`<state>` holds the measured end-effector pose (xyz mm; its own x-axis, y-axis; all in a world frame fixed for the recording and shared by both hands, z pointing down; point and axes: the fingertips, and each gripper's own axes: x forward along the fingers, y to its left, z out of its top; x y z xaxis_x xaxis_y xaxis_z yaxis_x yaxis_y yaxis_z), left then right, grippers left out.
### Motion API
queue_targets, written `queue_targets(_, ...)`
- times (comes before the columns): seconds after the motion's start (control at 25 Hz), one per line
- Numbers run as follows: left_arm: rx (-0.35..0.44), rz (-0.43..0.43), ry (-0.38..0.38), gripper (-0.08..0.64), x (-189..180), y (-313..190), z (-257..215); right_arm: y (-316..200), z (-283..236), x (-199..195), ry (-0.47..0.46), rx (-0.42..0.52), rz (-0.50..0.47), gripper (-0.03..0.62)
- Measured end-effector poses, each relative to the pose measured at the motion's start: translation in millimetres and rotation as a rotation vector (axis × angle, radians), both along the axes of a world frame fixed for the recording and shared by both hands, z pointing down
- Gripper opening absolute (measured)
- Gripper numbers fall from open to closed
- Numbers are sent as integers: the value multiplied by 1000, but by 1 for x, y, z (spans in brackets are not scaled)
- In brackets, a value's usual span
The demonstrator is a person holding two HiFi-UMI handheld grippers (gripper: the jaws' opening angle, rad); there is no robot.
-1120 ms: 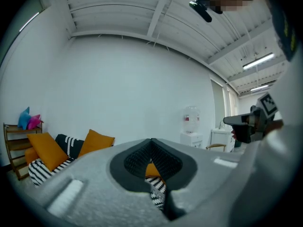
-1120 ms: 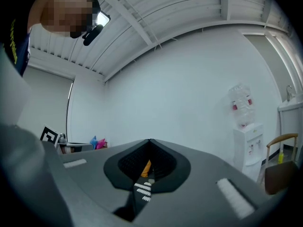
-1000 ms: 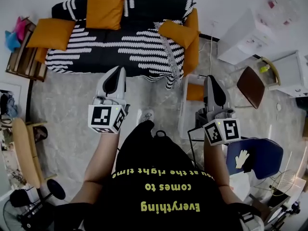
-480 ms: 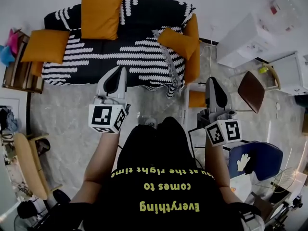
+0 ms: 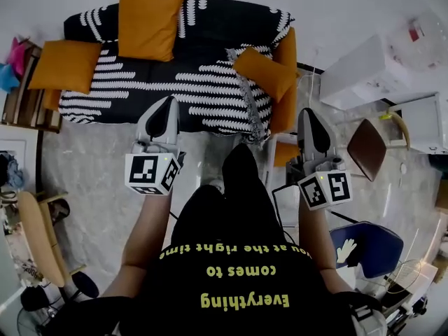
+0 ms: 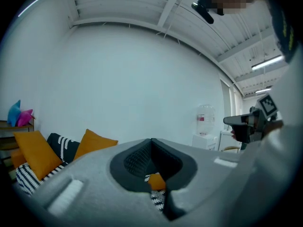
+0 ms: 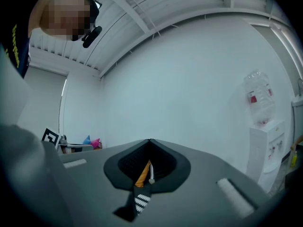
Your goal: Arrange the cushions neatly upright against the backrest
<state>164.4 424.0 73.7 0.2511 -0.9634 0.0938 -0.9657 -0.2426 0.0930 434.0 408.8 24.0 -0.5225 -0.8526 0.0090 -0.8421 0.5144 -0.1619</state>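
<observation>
A sofa (image 5: 189,82) with a black-and-white striped cover stands against the far wall. One orange cushion (image 5: 152,19) leans upright on the backrest at the left. A second (image 5: 68,65) lies over the left armrest, and a third (image 5: 264,72) lies tilted on the seat by the orange right armrest (image 5: 285,96). My left gripper (image 5: 170,101) is shut and empty, its tip at the sofa's front edge. My right gripper (image 5: 309,112) is shut and empty, just right of the armrest. In the left gripper view two cushions (image 6: 94,143) show beyond the shut left gripper (image 6: 151,141).
A wooden shelf (image 5: 28,96) stands left of the sofa. At the right are a white cabinet (image 5: 371,68) with a water bottle (image 5: 423,30), a brown stool (image 5: 366,138) and a blue chair (image 5: 371,243). A wooden chair (image 5: 38,229) is at the lower left.
I have stepped toward the sofa, one leg coming forward. Both grippers travelled with me, still shut, and their tips now reach the sofa's front edge.
</observation>
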Motion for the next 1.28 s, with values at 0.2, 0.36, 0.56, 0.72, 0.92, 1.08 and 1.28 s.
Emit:
queue_targets(0.2,-8,-44,7,0,2,-57,-1,-72,0,-2,-1,-3,-54,12)
queue_targets(0.36,0,-45,4,0,19,-115,-7,-136,-9,9,-7,10,-77,12)
queue_targets(0.56,17,-46,49,0,40,-183,-13,-206,-12,32,-4,10,-92,12)
queue_targets(0.72,2,-65,41,0,45,-216,-10,-247,-3,45,-5,-18,-98,12)
queue_targets(0.92,-41,-66,41,0,42,-240,5,-275,16,42,-14,-64,-89,12)
queue_targets(1.08,-62,-44,43,0,37,-264,18,-291,28,34,-5,-87,-70,12)
queue_targets(1.28,-81,20,49,0,35,-303,35,-313,48,40,-4,-126,25,12)
